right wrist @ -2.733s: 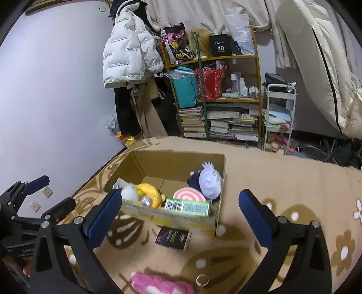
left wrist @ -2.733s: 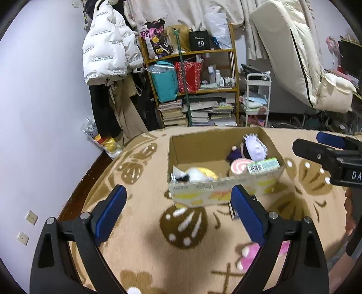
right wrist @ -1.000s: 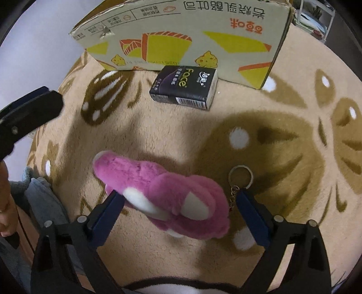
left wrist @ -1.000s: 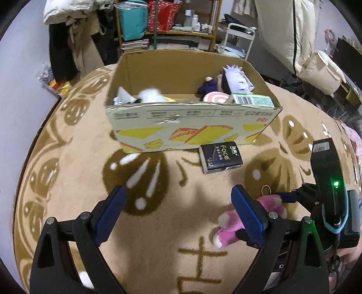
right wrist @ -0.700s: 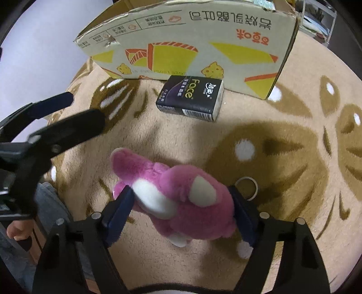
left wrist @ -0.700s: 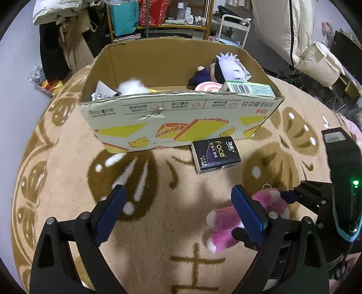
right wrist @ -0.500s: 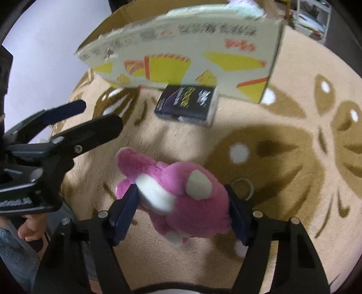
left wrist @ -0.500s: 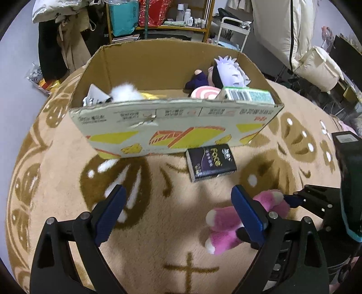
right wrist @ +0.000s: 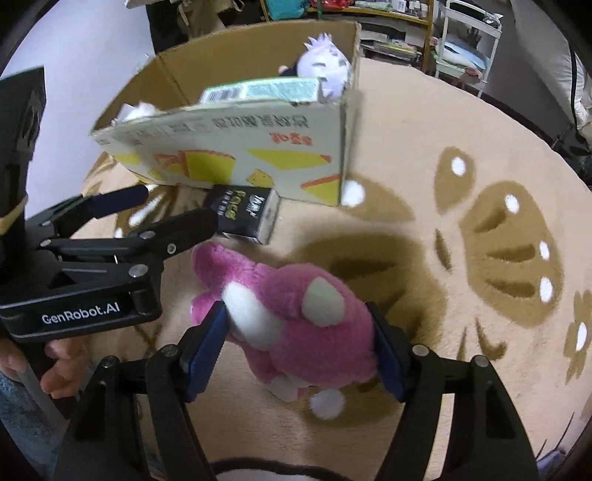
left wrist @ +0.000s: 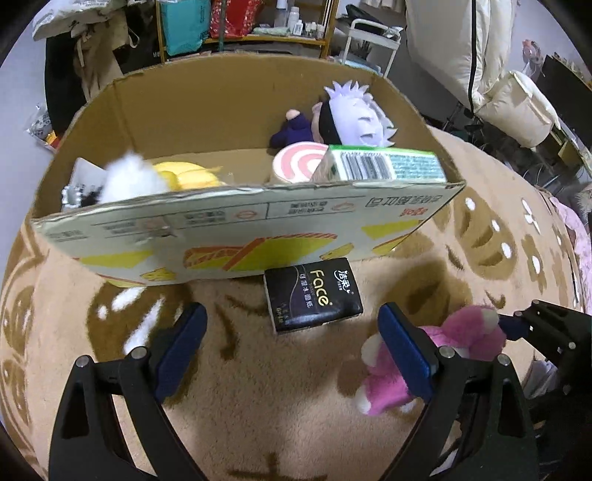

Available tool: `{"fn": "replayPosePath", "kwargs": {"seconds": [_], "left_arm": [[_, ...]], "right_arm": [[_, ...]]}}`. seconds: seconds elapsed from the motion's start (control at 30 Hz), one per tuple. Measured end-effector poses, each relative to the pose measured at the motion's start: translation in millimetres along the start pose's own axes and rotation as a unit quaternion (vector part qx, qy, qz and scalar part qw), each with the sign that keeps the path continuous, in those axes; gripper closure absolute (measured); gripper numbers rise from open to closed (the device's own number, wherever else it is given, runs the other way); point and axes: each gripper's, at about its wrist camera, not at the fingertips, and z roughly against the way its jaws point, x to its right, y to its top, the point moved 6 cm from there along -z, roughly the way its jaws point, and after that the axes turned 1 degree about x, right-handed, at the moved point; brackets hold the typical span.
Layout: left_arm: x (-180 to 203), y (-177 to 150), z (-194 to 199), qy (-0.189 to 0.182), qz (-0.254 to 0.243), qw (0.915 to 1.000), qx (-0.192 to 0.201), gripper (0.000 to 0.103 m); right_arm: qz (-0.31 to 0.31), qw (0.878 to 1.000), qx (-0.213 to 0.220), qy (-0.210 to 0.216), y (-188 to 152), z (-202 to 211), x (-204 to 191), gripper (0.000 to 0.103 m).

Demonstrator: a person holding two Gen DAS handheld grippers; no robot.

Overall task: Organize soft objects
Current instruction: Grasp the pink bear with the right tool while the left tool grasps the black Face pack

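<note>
My right gripper (right wrist: 296, 333) is shut on a pink plush toy (right wrist: 281, 296), its blue pads pressing both flanks, and holds it just above the carpet. My left gripper (left wrist: 290, 318) stands open, low over a black tissue pack (left wrist: 312, 292) that lies against the front wall of a cardboard box (left wrist: 236, 229). Nothing is gripped between its fingers. Inside the box lie a white-haired doll (left wrist: 355, 114), a pink swirl plush (left wrist: 296, 162), a green carton (left wrist: 381, 166) and a yellow plush (left wrist: 188, 177). In the left wrist view the pink plush toy (left wrist: 466, 333) hangs right of my right finger.
A beige patterned carpet (left wrist: 259, 407) covers the floor around the box. Behind the box stand a crowded shelf (left wrist: 240, 22), a white cart (left wrist: 373, 37) and cream bedding (left wrist: 462, 55). A person's hand (right wrist: 63, 366) holds the left gripper's handle.
The right gripper closed on the pink plush toy and lifted it off the carpet. The left gripper moved nearer the box and down over the black tissue pack.
</note>
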Motion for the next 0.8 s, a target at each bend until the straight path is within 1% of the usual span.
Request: {"fn": "replayPosePath", "kwargs": {"seconds": [0.07,0.2,0.33,0.47,0.5,0.53,0.57,0.63,0.67,0.8], "left_arm": [[-1,2,-8,-0.004,0.007,0.9999,-0.008,0.01],[1,3,-20,-0.013,0.012,0.9996,-0.021,0.01],[3,2,-30,-0.007,0.015,0.9993,-0.033,0.01],[7,0,-38,-0.005,0.006,0.9991,-0.042,0.011],[7,-1,-40,-0.006,0.006,0.9989,-0.045,0.012],[7,-2,-42,-0.009,0.01,0.9987,-0.049,0.016],[7,-2,-45,-0.014,0.016,0.9982,-0.056,0.023],[5,-4,-50,-0.012,0.025,0.9975,-0.065,0.03],[3,-4,-49,-0.009,0.027,0.9977,-0.061,0.036],[-1,-4,-45,-0.009,0.034,0.9979,-0.054,0.037]], "right_arm": [[0.001,1.0,-0.006,-0.009,0,-4,0,0.026],[0.005,1.0,-0.014,-0.013,-1,-8,0,0.026],[-0.005,1.0,-0.023,-0.017,-3,-17,4,0.026],[-0.013,0.999,-0.026,-0.014,-3,-18,7,0.026],[-0.013,0.999,-0.026,-0.014,-2,-19,6,0.026],[-0.012,0.999,-0.026,-0.014,-1,-20,3,0.026],[-0.011,0.999,-0.027,-0.014,0,-21,3,0.026],[-0.013,0.999,-0.028,-0.013,0,-23,3,0.026],[-0.014,0.999,-0.028,-0.012,0,-23,4,0.026],[-0.015,0.999,-0.026,-0.01,0,-24,4,0.026]]}}
